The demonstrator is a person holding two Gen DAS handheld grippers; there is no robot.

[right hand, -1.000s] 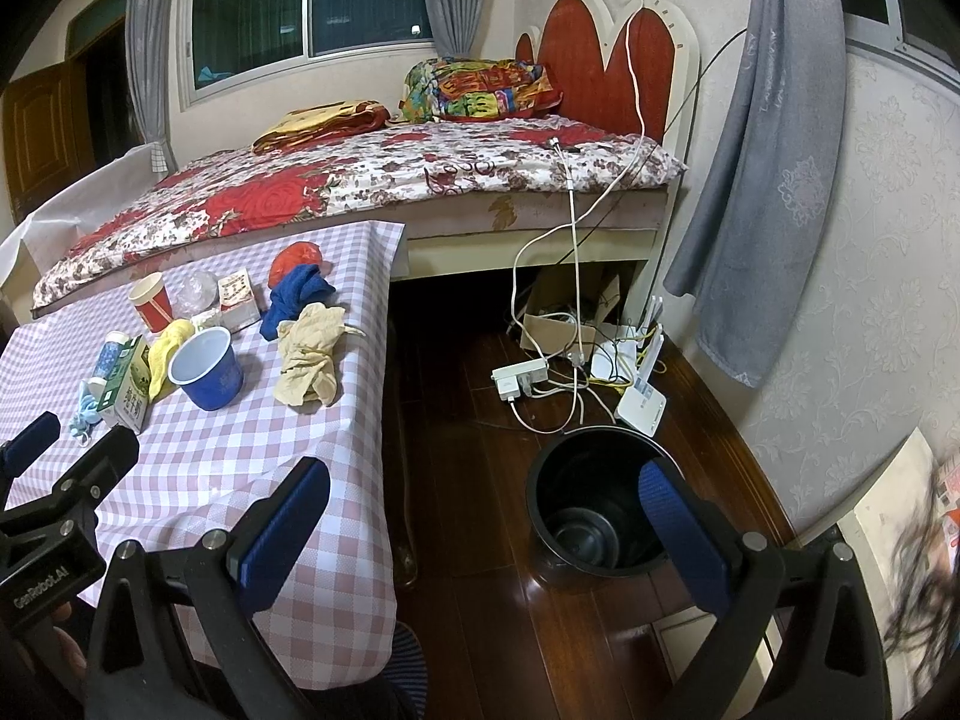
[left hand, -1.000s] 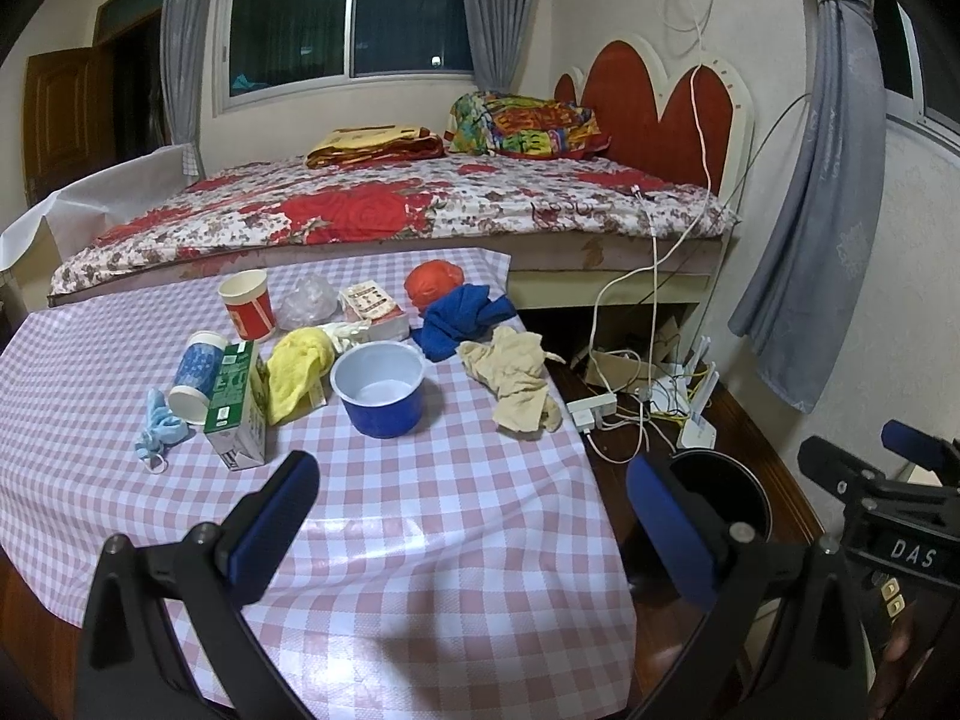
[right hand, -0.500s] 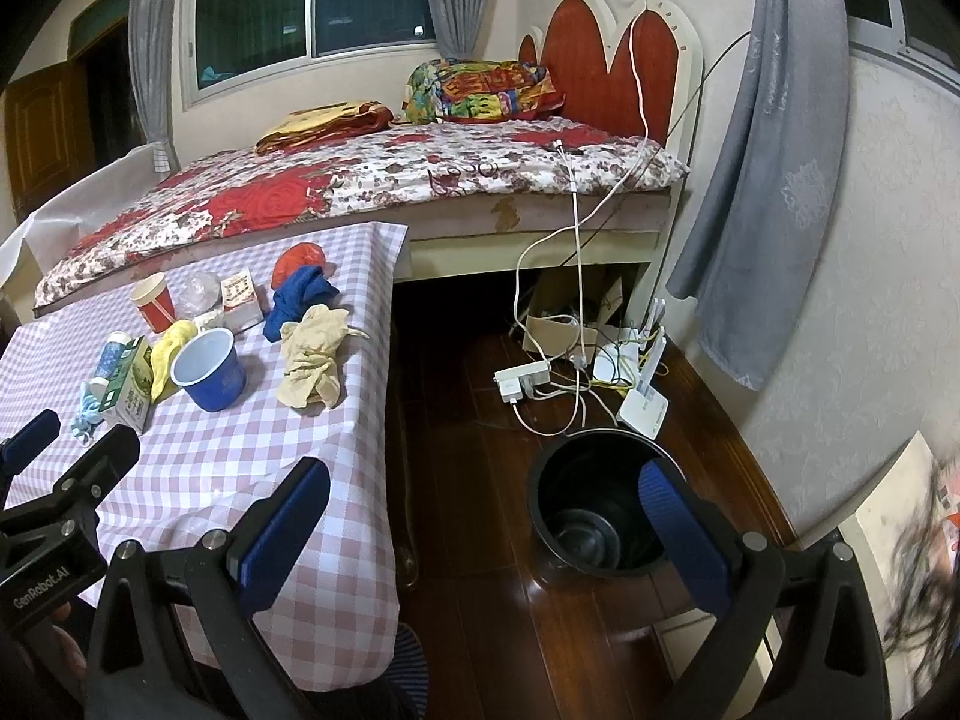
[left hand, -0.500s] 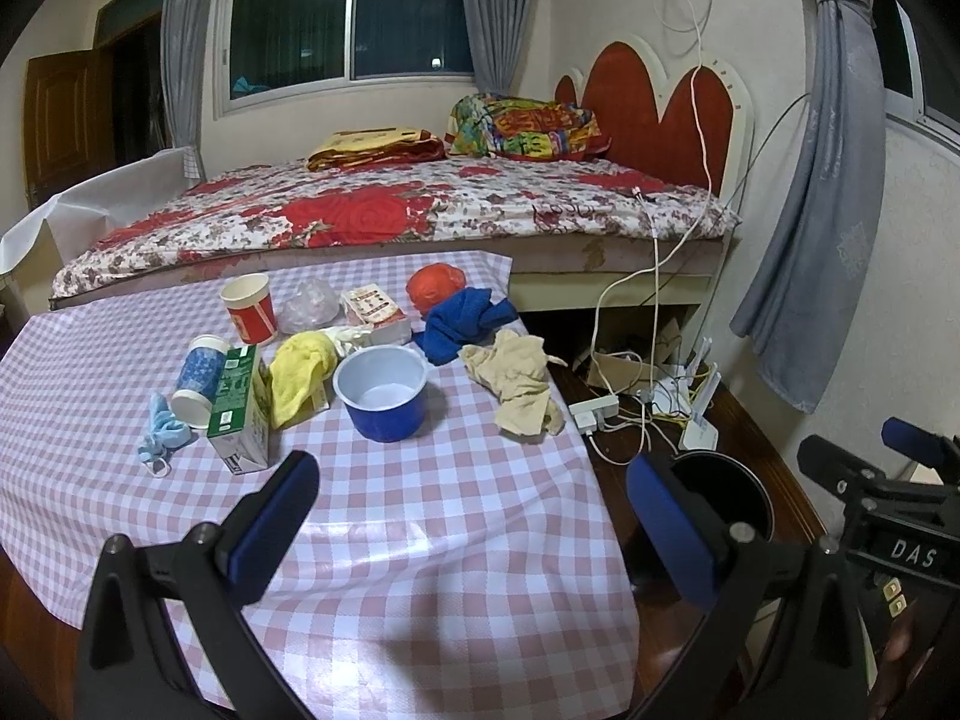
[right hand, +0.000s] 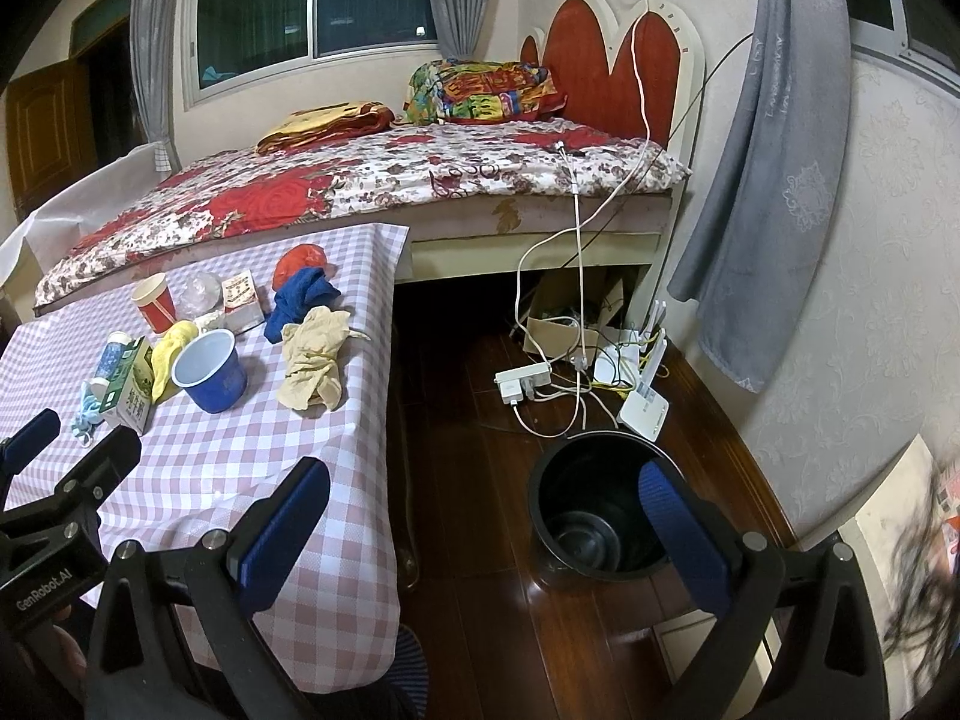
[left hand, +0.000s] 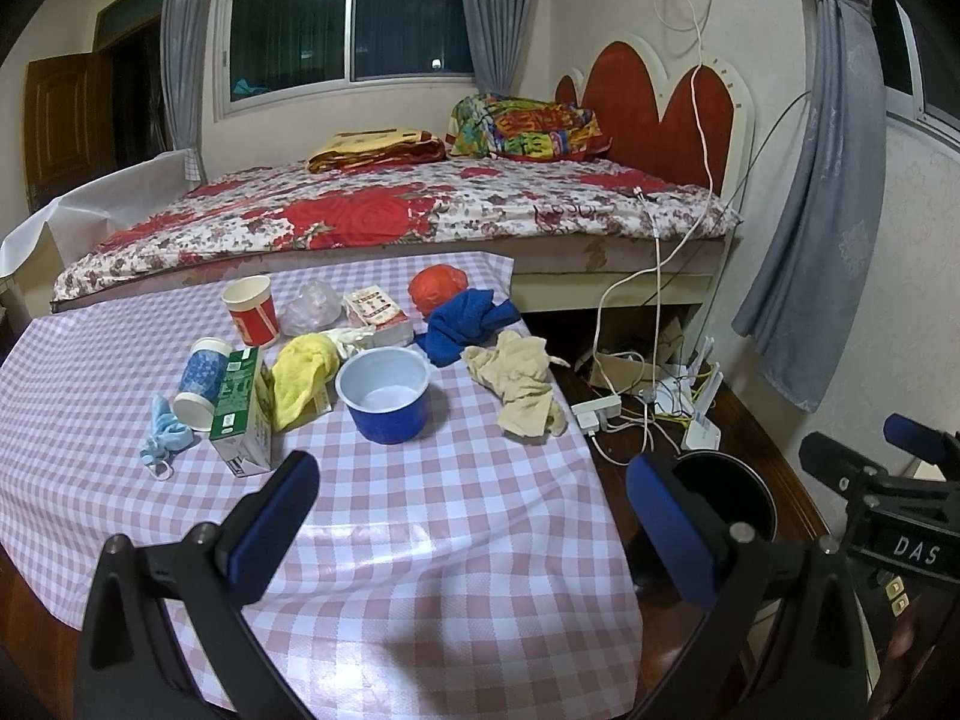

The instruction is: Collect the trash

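Observation:
Trash lies on the checked table point(left hand: 420, 540): a green milk carton point(left hand: 243, 414), a blue face mask point(left hand: 162, 435), a blue paper cup on its side point(left hand: 201, 375), a red paper cup point(left hand: 251, 312), a crumpled clear bag point(left hand: 312, 306), a small box point(left hand: 378, 315), a red bag point(left hand: 438, 285). Yellow point(left hand: 300, 378), blue point(left hand: 468, 318) and beige point(left hand: 522, 381) cloths and a blue bowl point(left hand: 387, 393) lie among them. A black bin point(right hand: 591, 510) stands on the floor right of the table. My left gripper point(left hand: 471, 516) is open over the table's near part. My right gripper point(right hand: 480, 516) is open above the floor near the bin.
A bed point(left hand: 390, 210) stands behind the table. A power strip point(right hand: 522, 381), cables and a router point(right hand: 645, 405) lie on the wooden floor beyond the bin. A grey curtain point(right hand: 756, 180) hangs at the right wall.
Both grippers stay open and nearly still; the left view has drifted very slightly.

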